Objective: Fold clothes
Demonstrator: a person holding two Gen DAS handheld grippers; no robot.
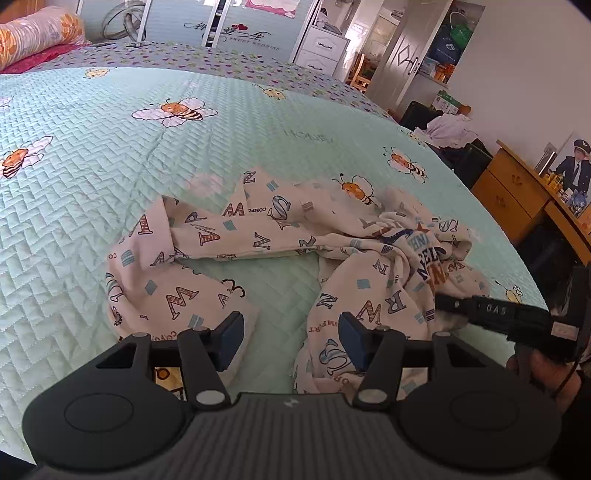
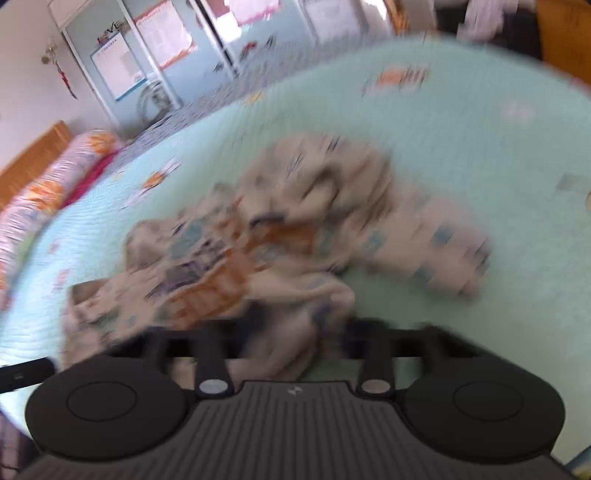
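Observation:
A white garment (image 1: 280,236) printed with coloured letters lies crumpled on the mint quilt, one leg or sleeve stretched to the left and a bunched heap at the right. My left gripper (image 1: 292,341) hovers open just in front of it, with bare quilt between its blue pads (image 1: 232,338). From the right, my right gripper (image 1: 491,314) reaches in low with its tip on the heap. The right wrist view is smeared by motion. There the garment (image 2: 295,229) fills the middle, and the right gripper (image 2: 304,328) stands open with loose cloth lying between its fingers.
The bed's quilt (image 1: 110,155) with bee pictures spreads wide to the left and far side. A rolled floral bolster (image 1: 37,33) lies at the headboard. A wooden desk (image 1: 517,192) and a pile of clothes (image 1: 450,127) stand past the bed's right edge.

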